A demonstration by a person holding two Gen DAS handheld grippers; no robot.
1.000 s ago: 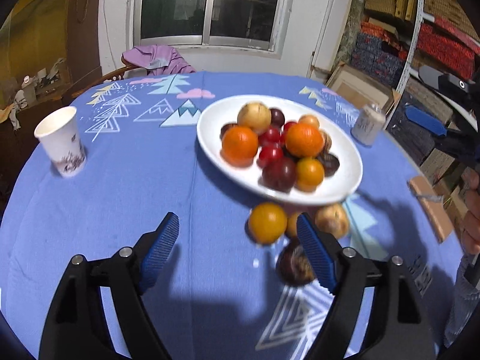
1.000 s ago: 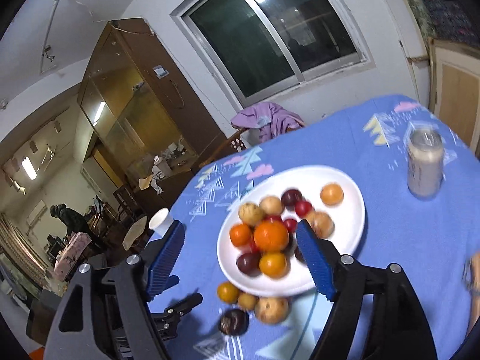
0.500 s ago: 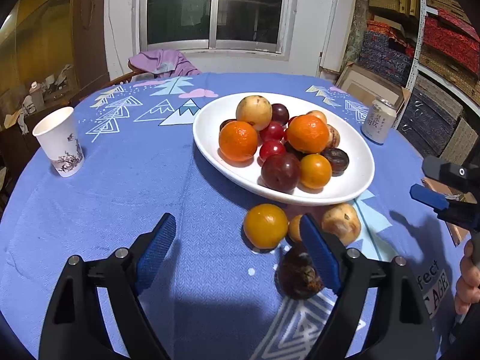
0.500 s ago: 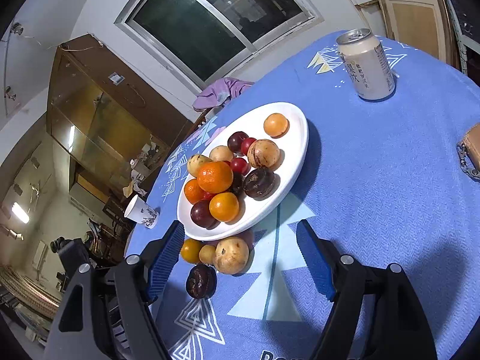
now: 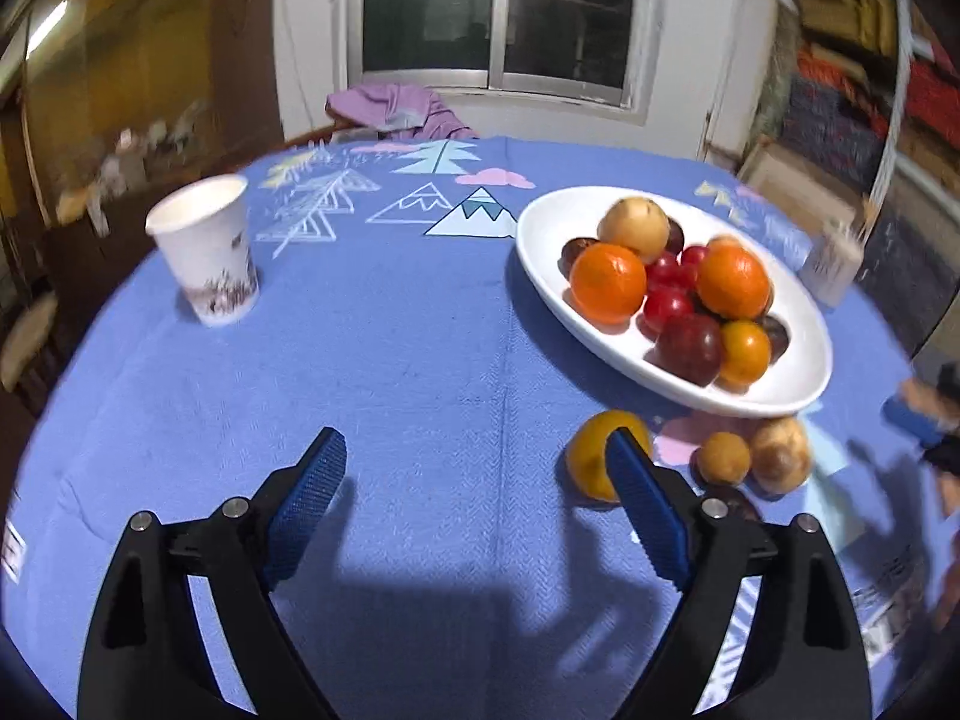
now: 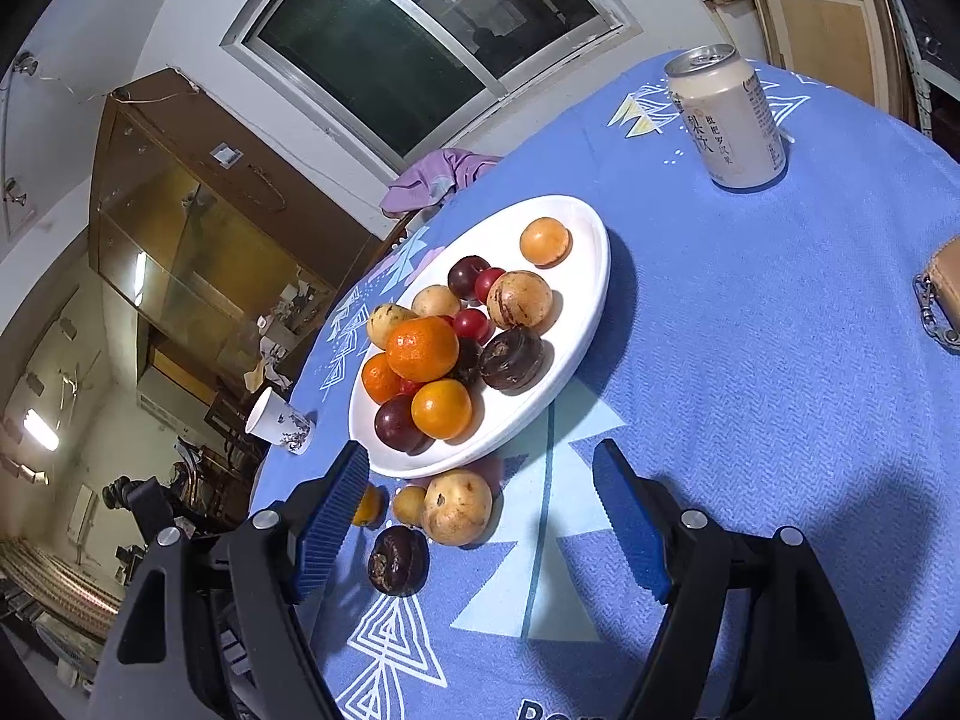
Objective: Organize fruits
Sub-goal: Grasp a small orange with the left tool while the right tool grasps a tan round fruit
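A white paper cup with a dark printed pattern (image 5: 204,252) is seen large at the left of the left wrist view, standing upright on the cloth; in the right wrist view it is only a small shape past the table's far edge (image 6: 279,420). The pale drink can with dark lettering (image 6: 726,117) is shown sharply in the right wrist view, upright and well apart from the plate, whereas in the left wrist view it is a blur at the right. A tan leather pouch with a metal clasp (image 6: 945,288) is seen only at the right edge of the right wrist view.

The round table is covered by a blue cloth printed with white trees and mountains (image 5: 420,360). A dark window (image 5: 498,6) is set in the white wall behind, and a purple garment (image 5: 396,111) is draped over a chair back beneath it.

The white oval plate (image 6: 585,276) is piled with oranges, plums and brown fruits. Four fruits lie on the cloth just beside its near rim: a small orange (image 5: 591,456), a small tan fruit (image 6: 409,504), a larger tan round fruit (image 6: 457,507) and a dark brown wrinkled fruit (image 6: 397,559).

The left gripper (image 5: 474,489) is opening wide, nothing between its blue pads. The right gripper (image 6: 480,501) is held wide apart, the loose fruits seen between its pads, none touched.
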